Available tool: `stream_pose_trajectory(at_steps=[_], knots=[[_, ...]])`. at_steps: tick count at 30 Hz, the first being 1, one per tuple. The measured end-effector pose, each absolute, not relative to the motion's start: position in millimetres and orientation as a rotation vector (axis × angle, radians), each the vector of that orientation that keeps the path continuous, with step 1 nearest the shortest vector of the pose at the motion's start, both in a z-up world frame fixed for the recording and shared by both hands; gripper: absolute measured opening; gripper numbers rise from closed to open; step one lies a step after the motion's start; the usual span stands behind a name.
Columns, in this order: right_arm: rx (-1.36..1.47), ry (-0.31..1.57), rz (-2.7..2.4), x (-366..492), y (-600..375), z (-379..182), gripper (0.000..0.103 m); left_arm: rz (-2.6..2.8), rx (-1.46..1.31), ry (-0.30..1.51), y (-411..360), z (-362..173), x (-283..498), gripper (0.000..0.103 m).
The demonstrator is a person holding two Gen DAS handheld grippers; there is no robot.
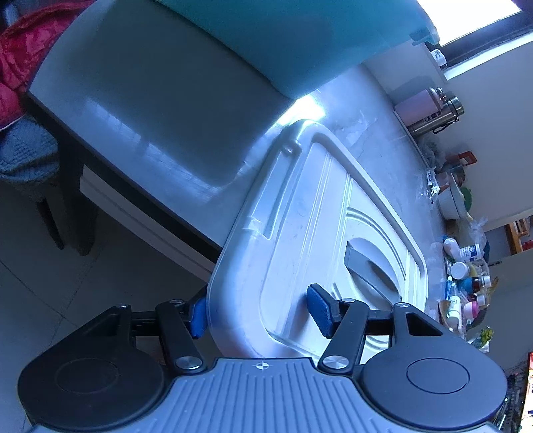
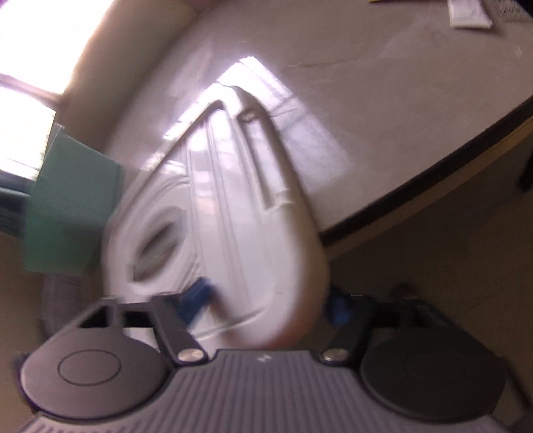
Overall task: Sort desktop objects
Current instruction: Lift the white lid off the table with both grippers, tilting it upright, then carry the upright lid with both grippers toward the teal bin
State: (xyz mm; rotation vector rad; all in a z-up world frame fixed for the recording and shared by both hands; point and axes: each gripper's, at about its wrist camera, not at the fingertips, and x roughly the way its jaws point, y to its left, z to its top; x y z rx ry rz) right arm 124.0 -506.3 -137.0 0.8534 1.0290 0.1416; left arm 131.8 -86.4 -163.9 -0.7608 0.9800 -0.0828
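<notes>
Right wrist view: motion-blurred throughout – white lid (image 2: 233, 213) edges smeared
Left pad (image 1: 197, 318): partly hidden behind lid rim
Far clutter (image 1: 463, 276): bottles too small to identify
Teal box (image 1: 299, 36): cut off by top edge

The worktop (image 1: 143, 110) is pale, glossy grey with a dark edge, and stretches away ahead of the left gripper (image 1: 260, 314). A white plastic lid (image 1: 319, 213) lies on it straight ahead of that gripper, its near corner sticking out past the worktop edge. Farther ahead a teal box (image 1: 283, 36) stands on the surface. Off to the gripper's right, along the far side, two steel flasks (image 1: 436, 113) stand together, and nearer a crowd of small bottles and jars (image 1: 466, 283). In the blurred right wrist view, a white packet (image 2: 469, 13) lies far ahead and to the right of the right gripper (image 2: 266, 299).
</notes>
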Motion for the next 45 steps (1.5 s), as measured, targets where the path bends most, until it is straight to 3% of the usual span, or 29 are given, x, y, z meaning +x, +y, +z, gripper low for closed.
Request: stream_pose_trajectory(at_steps=[25, 29, 45], knots=[[0.640, 0.846, 0.178, 99.3, -495.6, -66.4, 0.062, -0.137, -0.641, 0.821, -101.8, -85.2, 103.3, 0.051], [0.663, 0.812, 0.186, 96.1, -506.1, -57.4, 0.056, -0.127, -0.641, 0.799, -101.3, -74.8, 94.5, 0.051], [0.598, 0.744, 0.277, 88.6, -513.5, -21.4, 0.056, -0.081, -0.671, 0.701, -112.0, -36.0, 38.9, 0.050]])
